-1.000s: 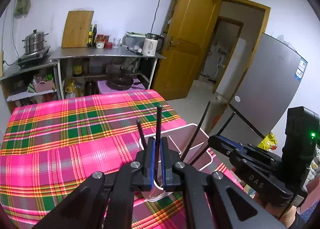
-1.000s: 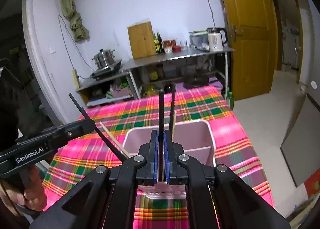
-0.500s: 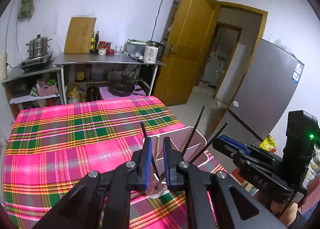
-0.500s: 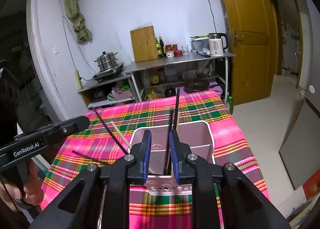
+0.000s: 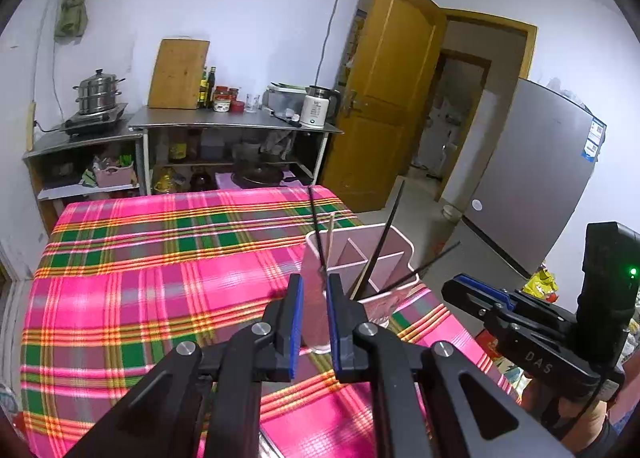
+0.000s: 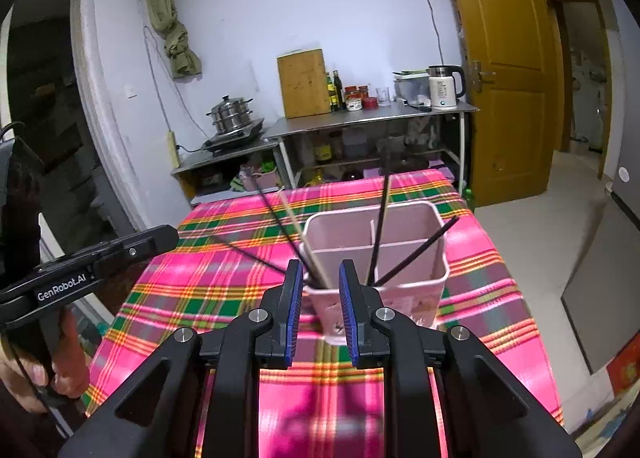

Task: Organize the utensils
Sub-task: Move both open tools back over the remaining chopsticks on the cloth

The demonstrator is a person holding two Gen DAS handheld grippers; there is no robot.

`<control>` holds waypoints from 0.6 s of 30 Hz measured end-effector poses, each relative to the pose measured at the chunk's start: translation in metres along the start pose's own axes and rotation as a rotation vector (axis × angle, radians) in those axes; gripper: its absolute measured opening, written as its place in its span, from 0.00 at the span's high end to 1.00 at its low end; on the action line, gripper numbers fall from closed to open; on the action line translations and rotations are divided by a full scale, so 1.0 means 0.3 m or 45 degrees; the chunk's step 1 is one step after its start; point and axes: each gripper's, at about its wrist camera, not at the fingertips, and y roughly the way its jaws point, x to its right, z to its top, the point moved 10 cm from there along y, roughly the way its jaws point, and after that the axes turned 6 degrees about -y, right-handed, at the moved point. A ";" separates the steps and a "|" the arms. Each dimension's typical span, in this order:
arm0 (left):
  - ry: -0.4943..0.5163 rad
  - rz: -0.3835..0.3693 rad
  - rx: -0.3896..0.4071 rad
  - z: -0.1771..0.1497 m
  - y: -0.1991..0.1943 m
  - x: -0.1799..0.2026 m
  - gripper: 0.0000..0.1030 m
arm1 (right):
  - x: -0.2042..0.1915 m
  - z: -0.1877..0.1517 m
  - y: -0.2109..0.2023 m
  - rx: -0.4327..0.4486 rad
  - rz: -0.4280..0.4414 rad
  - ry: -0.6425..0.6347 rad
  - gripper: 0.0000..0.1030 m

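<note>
The left tool (image 5: pixel 311 300) and right tool (image 6: pixel 319 292) both stand apart, holding nothing. The chopsticks (image 6: pixel 380 226) already lean inside the pink holder (image 6: pixel 404 258), which stands on the bench (image 5: pixel 160 258) near its door-side edge. Risk: the long sticks jut above the holder's rim, so either tool brushing them could tip the light holder off that edge. Readable writing: "GenRobot.AI" on the left tool, "DAS" on the right.

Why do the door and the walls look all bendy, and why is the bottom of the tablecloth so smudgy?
Both wrist views use fisheye lenses, so the door bows and the picture corners go black. In the right wrist view, the tablecloth right under the right tool is smeared and blurry. In the left wrist view, the cloth near the left tool looks softer than the far shelves.
</note>
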 end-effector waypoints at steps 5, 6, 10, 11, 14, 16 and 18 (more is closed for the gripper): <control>-0.025 0.012 0.006 -0.058 -0.059 -0.028 0.90 | -0.056 -0.055 -0.030 -0.007 0.023 -0.019 0.81; -0.029 0.016 0.006 -0.071 -0.068 -0.033 0.90 | -0.068 -0.066 -0.034 -0.010 0.028 -0.026 0.81; -0.034 0.038 0.011 -0.127 -0.108 -0.055 0.89 | -0.109 -0.112 -0.044 -0.025 0.040 -0.047 0.81; -0.036 0.039 0.009 -0.138 -0.112 -0.060 0.89 | -0.113 -0.120 -0.045 -0.028 0.044 -0.047 0.81; -0.035 0.061 0.001 -0.177 -0.121 -0.082 0.89 | -0.127 -0.149 -0.042 -0.044 0.056 -0.043 0.81; -0.038 0.074 -0.008 -0.206 -0.122 -0.097 0.89 | -0.137 -0.165 -0.039 -0.055 0.061 -0.045 0.81; -0.044 0.089 -0.016 -0.231 -0.120 -0.111 0.89 | -0.146 -0.183 -0.032 -0.068 0.068 -0.045 0.81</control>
